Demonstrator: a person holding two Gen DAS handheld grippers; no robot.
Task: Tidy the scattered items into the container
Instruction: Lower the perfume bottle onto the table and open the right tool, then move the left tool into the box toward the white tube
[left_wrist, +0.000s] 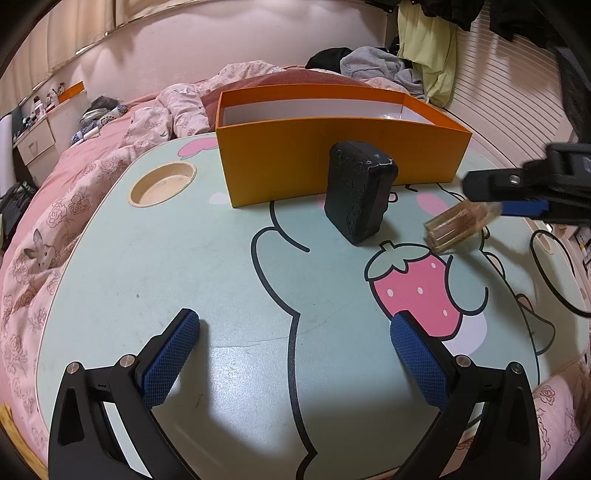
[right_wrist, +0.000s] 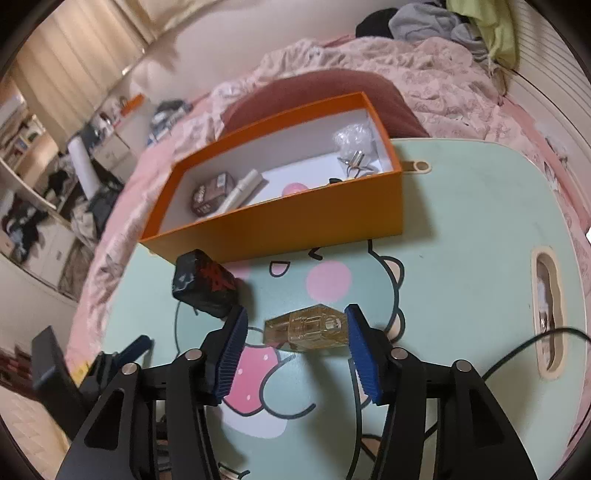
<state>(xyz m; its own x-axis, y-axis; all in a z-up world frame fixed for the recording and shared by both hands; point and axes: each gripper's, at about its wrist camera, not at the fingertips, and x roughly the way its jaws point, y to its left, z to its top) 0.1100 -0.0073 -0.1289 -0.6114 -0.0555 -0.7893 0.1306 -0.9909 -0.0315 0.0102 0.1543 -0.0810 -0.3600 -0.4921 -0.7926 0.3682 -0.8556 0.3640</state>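
Note:
An orange box (left_wrist: 332, 158) (right_wrist: 295, 225) stands at the far side of the mint cartoon table (left_wrist: 184, 258). Inside it lie a brown packet (right_wrist: 212, 194), a white tube (right_wrist: 243, 192), a pink item (right_wrist: 293, 189), a clear bag (right_wrist: 352, 136) and a metal clip (right_wrist: 354, 160). A black block (left_wrist: 360, 192) (right_wrist: 205, 284) stands in front of the box. A small clear amber bottle (left_wrist: 454, 225) (right_wrist: 306, 328) lies between the fingers of my right gripper (right_wrist: 297, 312); the left pad (right_wrist: 232, 350) stands apart from it. My left gripper (left_wrist: 295, 319) hangs open over bare table, with nothing between its fingers.
A round cup recess (left_wrist: 162, 184) sits in the table's far left corner. A handle slot (right_wrist: 548, 314) and a black cable (right_wrist: 535, 343) are at the right edge. A bed with a pink quilt (left_wrist: 74, 221) surrounds the table.

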